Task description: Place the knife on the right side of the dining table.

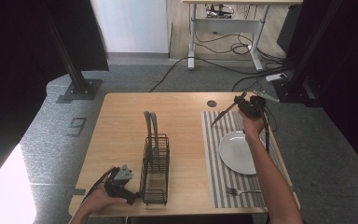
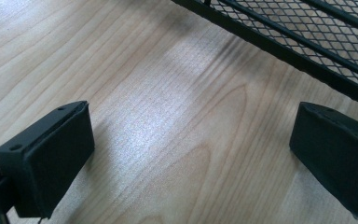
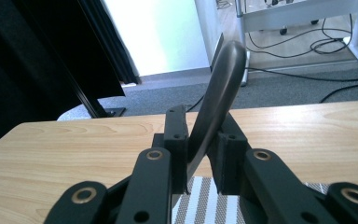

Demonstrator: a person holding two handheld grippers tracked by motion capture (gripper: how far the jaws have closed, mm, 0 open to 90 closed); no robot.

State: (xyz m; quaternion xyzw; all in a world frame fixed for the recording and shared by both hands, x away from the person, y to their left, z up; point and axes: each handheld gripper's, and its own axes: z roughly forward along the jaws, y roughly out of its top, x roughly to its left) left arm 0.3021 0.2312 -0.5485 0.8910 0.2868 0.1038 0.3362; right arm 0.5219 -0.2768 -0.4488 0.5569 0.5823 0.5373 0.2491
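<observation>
**Dark knife pinched in the right gripper over the striped mat**

Nearest the camera in the high view, at 7 o'clock on the light wooden table, the left gripper rests in a hand beside the black wire-mesh caddy. The left gripper view shows its two black pads standing wide apart over bare wood, nothing between them, the caddy's mesh wall just beyond.

At 1 o'clock the right gripper is raised above the table; its jaws are closed on one dark, slim table knife. The right gripper view shows the knife's rounded handle rising between the pads.

Counted: one round white plate, one silver fork at 5 o'clock, one grey-and-white striped placemat. A "9" is marked on the floor.
</observation>
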